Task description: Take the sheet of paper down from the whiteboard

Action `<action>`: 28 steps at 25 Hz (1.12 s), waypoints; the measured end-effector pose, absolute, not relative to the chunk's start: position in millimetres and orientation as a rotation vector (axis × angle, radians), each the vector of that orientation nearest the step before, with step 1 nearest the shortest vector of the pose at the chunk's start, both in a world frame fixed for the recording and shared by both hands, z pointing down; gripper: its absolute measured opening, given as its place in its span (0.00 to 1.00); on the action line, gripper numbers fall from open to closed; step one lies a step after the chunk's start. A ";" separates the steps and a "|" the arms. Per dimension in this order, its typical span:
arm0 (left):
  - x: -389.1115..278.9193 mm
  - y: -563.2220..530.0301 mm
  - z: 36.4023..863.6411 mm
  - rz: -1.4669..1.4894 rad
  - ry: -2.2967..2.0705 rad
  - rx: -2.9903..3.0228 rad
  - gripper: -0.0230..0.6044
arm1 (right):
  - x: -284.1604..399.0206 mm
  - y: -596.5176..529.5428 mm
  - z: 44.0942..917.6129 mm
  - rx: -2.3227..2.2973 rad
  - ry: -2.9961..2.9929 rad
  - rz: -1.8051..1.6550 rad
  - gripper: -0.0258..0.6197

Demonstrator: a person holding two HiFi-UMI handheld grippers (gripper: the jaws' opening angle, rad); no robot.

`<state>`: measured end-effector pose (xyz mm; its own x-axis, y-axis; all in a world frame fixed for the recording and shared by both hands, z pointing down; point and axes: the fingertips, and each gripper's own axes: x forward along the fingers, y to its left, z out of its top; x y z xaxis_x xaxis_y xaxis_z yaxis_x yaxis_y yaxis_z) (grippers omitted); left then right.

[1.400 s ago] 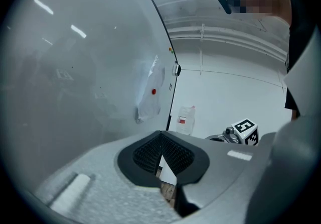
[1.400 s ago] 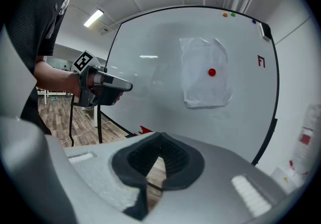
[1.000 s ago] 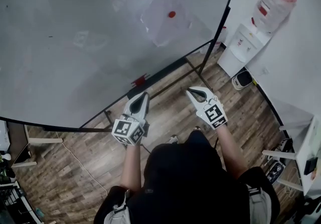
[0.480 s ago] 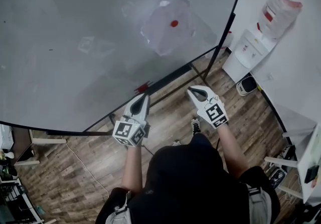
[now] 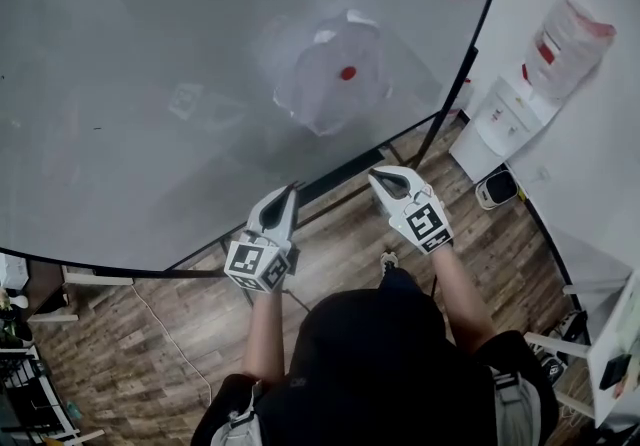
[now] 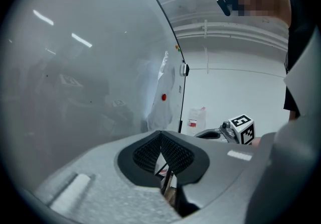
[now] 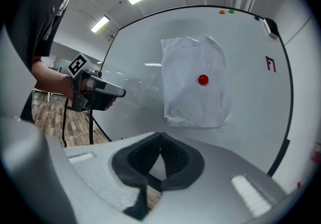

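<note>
Nothing of the job itself was done yet. The sheet of paper (image 7: 194, 83) hung on the whiteboard (image 5: 150, 54), toward its right side and well above its lower rail, pinned by a small round red magnet (image 7: 202, 80) near the sheet's middle. Both tools were short of it and apart from the board. The left hand-held gripper (image 5: 290, 192) had its jaws pressed together with nothing between them. The right hand-held gripper (image 5: 377, 175) was likewise closed and empty (its own view showed only bare board behind the pads). What was left, as I judged it, was the whole sequence: reach the sheet, free it from the magnet, and bring it away.

The paper looked thin and white, roughly rectangular but crumpled. Creases ran across it, and its top corners and bottom edge lifted off the board, so it would likely flex and tear easily if pulled against the magnet. The magnet was a smooth, glossy button. The board was a hard, shiny pale-grey panel that caught reflections of the ceiling lights, with a slim black frame and a stand on the plank floor (image 5: 330, 254). Each tool had a matte white moulded shell, black ribbed pads tapering to a point, and a cube printed with square markers.
</note>
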<state>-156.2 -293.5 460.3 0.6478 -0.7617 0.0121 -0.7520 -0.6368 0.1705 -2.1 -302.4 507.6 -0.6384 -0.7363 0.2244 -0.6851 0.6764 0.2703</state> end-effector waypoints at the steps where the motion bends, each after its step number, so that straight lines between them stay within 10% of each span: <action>1: -154.1 -297.1 458.8 -0.093 -1.259 2.703 0.05 | -1.0 -307.0 505.5 1.120 -2.581 -0.234 0.05; 28: -112.1 -377.8 416.1 -0.199 -1.421 2.716 0.06 | 13.0 -401.4 420.4 1.083 -2.795 -0.336 0.05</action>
<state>-112.1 -377.8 416.1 0.5644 -0.8214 -0.0819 -0.8124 -0.5703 0.1214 13.0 -401.4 420.4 -0.7353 -0.6768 0.0366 -0.6488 0.7185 0.2506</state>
